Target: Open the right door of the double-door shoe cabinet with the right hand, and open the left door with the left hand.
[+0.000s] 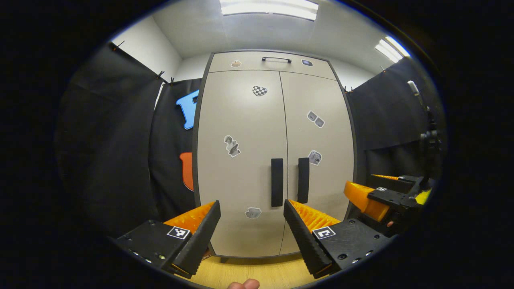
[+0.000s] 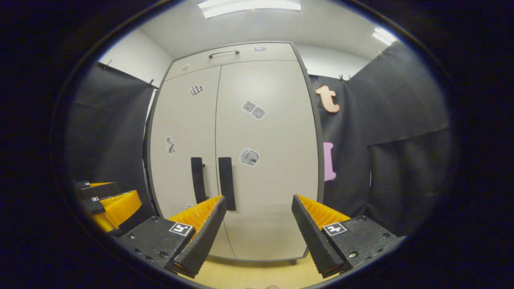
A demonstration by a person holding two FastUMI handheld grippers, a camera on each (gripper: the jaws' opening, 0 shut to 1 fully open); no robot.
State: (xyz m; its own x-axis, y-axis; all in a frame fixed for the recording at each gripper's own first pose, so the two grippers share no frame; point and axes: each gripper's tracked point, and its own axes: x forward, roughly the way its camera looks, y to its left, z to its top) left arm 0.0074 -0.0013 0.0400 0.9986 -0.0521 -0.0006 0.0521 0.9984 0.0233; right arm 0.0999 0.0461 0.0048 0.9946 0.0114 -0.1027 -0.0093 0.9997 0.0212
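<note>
A tall beige double-door shoe cabinet (image 1: 241,120) (image 2: 273,132) stands ahead with both doors shut. Two dark vertical handles flank the centre seam: the left door handle (image 1: 276,182) (image 2: 197,174) and the right door handle (image 1: 303,180) (image 2: 227,183). My left gripper (image 1: 252,208) is open, some way short of the doors and roughly level with the handles' lower ends. My right gripper (image 2: 259,202) is open too, aimed at the right door just right of its handle. The right gripper (image 1: 385,196) also shows at the right of the left gripper view, the left gripper (image 2: 108,202) at the left of the right gripper view.
Black cloth hangs on both sides of the cabinet. A shallow top panel with a horizontal handle (image 1: 276,59) sits above the doors. Several small stickers dot the doors. Light wooden floor (image 1: 257,269) runs below the cabinet's short feet. A fingertip (image 1: 245,284) peeks in at the bottom edge.
</note>
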